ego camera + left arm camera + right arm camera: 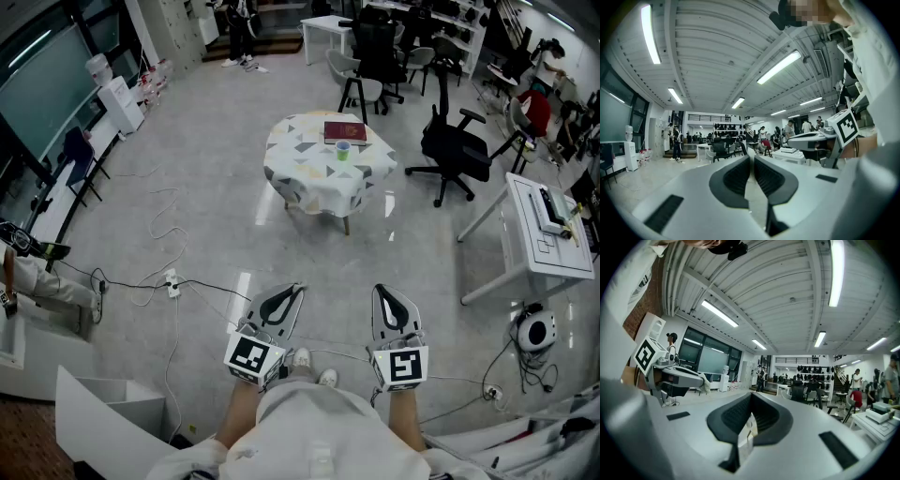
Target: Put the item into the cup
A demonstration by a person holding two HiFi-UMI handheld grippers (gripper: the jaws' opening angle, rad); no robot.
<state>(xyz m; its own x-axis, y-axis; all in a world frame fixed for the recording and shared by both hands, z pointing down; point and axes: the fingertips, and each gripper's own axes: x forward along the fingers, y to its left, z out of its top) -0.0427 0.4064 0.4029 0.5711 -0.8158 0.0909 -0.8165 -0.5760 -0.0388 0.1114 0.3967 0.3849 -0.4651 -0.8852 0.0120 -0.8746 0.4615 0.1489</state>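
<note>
Green cup (343, 150), one; red book (345, 130), one

Worktop (309, 173): a small round table under a white cloth (323, 187) patterned with grey and yellow triangles. A red book (345, 131) lies flat near its far edge. A green cup (343, 150) stands upright just beside the book's near side.

txt: none legible | brands/nos: none legible | signs: none legible

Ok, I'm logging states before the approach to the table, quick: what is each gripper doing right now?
Left gripper: closed, holding nothing.
Right gripper: closed, holding nothing.
</note>
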